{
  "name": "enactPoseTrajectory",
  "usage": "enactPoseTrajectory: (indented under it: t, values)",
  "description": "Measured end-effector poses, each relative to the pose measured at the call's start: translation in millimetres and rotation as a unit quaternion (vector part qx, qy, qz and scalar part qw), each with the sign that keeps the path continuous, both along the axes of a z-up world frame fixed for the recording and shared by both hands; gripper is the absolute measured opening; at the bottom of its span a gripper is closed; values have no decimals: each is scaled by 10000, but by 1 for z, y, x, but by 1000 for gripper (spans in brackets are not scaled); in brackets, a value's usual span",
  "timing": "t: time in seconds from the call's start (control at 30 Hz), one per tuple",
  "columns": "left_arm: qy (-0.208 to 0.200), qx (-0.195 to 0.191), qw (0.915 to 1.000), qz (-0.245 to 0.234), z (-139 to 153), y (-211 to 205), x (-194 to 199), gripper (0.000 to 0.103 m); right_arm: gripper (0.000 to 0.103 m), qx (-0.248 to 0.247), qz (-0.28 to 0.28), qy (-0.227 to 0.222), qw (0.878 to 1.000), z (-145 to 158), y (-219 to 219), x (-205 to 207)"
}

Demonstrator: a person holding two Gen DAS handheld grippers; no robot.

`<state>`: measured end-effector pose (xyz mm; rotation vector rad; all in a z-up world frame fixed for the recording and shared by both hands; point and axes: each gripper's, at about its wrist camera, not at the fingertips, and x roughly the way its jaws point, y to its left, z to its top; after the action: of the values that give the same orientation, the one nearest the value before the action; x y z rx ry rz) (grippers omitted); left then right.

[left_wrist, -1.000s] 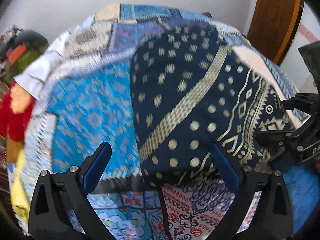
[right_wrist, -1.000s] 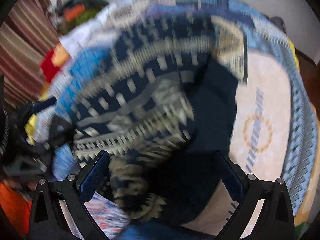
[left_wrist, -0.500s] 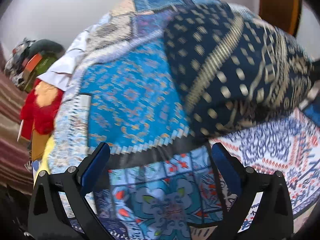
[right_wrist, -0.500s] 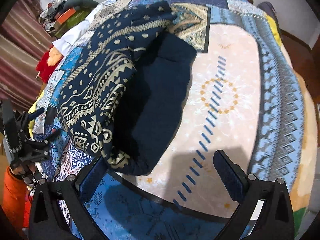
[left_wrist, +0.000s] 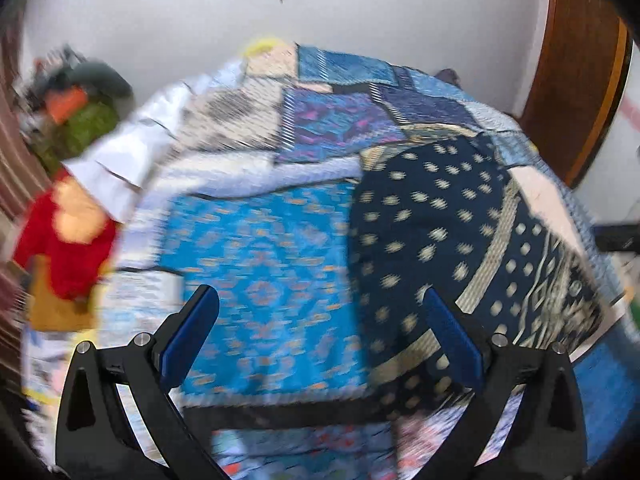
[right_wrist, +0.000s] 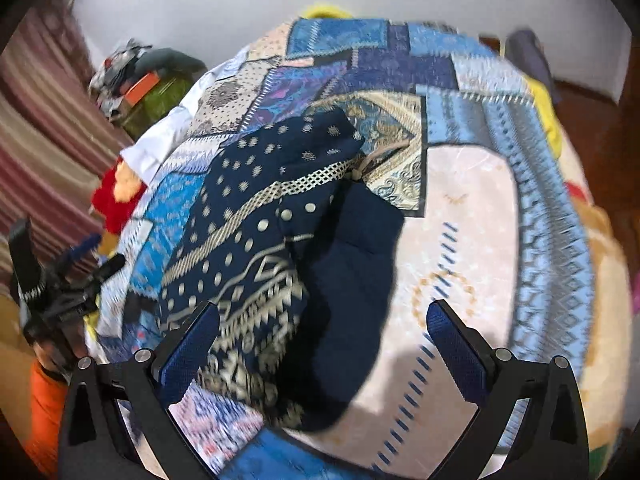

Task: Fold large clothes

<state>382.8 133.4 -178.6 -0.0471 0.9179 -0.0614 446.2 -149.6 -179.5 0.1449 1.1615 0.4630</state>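
Patchwork bedspread [right_wrist: 472,92] all over the bed, white wall behind, and the navy patterned garment [right_wrist: 256,248] is laid on it toward the near-left part of the bed as seen from the right wrist view. Landmark for everything below: that navy garment.

Progress, as judged from how it lies: at least one fold looks to have been made. The printed side with dots and gold bands is doubled over a plain navy layer [right_wrist: 352,280] that sticks out beside it toward the cream patch of the bedspread [right_wrist: 480,208]. Edges aren't lined up though, and the near end is bunched, so it can't be called finished. Probably another fold plus some squaring up is left. Both views are motion-blurred, so finer creases can't be made out.

Left tongs [left_wrist: 320,340] are spread wide with nothing between them, held above the garment's near-left edge. Right tongs [right_wrist: 322,344] are likewise released and empty, hovering over its near end. A red and yellow pile [left_wrist: 64,240] is seen well off to the garment's left, past the bed edge.
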Motion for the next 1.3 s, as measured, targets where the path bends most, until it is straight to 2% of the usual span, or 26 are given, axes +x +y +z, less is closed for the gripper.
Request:
enactPoseTrajectory:
  t: [0.07,0.17,0.27,0.37,0.47,0.57,0.63,0.7,0.73,0.8,0.9,1.0,1.3]
  values:
    - [345,-711,9968,-153,-19,2,22,103,103,127,-7,309,9994,-17,7,16]
    - [883,-1328,9869,-224,-49,3,51,103,103,185,-36,723,9972,-48,14,36]
    - [1091,-1934,9747,-252,-67,6,68,103,103,422,44,1024,9938,-73,22,51]
    - [1205,-2361,9635,-366,-78,5,80,103,103,600,152,849,9945,-76,31,59]
    - [1347,-2633,9540,-496,-87,-2,93,103,103,833,263,929,9918,-82,43,68]
    - [1362,-2546,9561,-502,-91,-11,101,103,103,936,361,932,9906,-86,56,76]
    - [1353,-2558,9562,-450,-90,-12,102,102,94,943,411,903,9906,-87,64,79]
    - [1287,-2534,9578,-424,-88,-12,99,89,74,957,488,887,9902,-88,70,80]
    - [1231,-2463,9603,-439,-85,-13,96,87,71,1011,494,944,9892,-89,72,80]
    - [1154,-2319,9648,-456,-76,-16,89,76,53,1091,508,928,9884,-88,72,77]
    - [993,-2112,9709,-533,-59,-21,78,65,40,1124,606,797,9886,-77,74,69]
    - [802,-1839,9777,-624,-36,-26,61,57,36,990,716,579,9908,-59,82,57]
    - [204,-1555,9856,-627,26,-7,12,54,33,911,952,-49,9913,7,102,19]
